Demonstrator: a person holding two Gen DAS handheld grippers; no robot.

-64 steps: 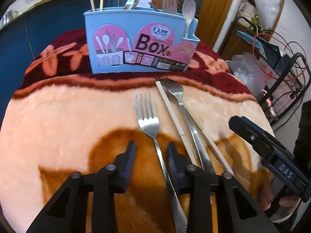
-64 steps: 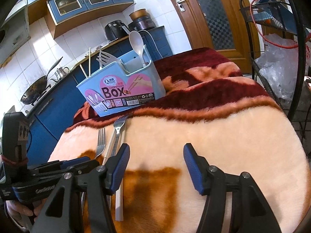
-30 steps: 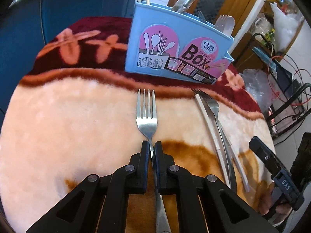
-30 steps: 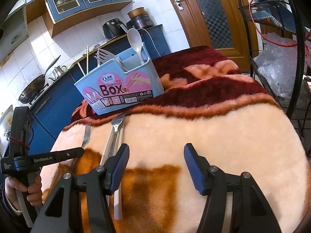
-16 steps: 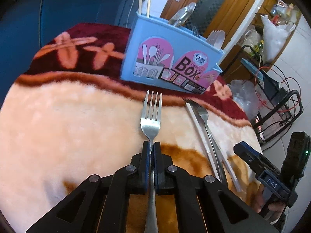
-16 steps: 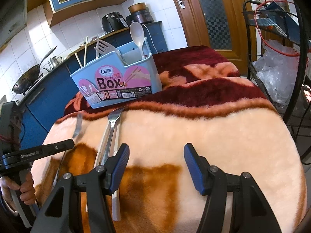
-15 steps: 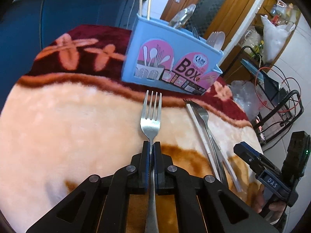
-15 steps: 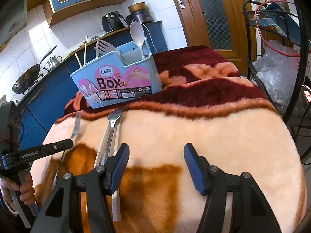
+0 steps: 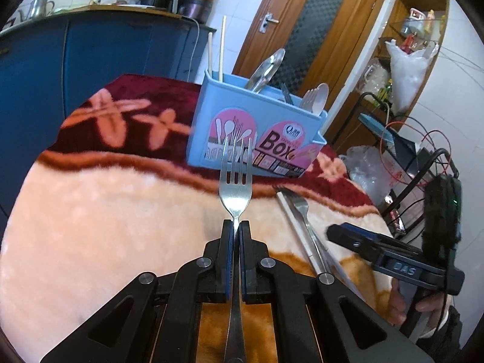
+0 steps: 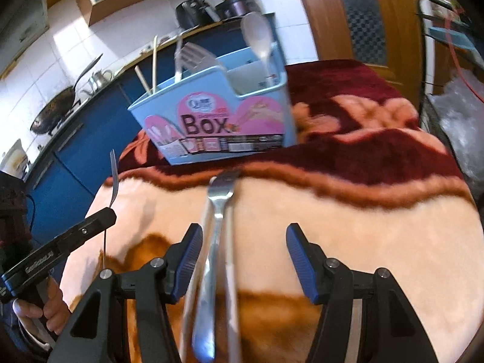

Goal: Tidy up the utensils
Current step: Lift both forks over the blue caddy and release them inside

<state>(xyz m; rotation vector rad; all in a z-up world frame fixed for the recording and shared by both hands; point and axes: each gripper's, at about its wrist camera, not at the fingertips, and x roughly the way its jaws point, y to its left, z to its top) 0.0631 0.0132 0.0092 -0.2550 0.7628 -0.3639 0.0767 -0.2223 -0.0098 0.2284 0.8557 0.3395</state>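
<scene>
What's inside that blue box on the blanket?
The blue box holds two chopsticks, a metal spoon, forks and a white spoon. Its walls hide their lower ends.

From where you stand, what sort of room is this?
Most likely a home kitchen: a dark wok and metal kettle sit on the blue-cabinet counter, with white wall tiles behind them.

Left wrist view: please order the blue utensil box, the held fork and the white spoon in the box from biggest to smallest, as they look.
1. Blue utensil box
2. Held fork, though it looks enlarged, being nearest the camera; its handle is partly hidden in the left claw
3. White spoon, only its bowl showing
</scene>
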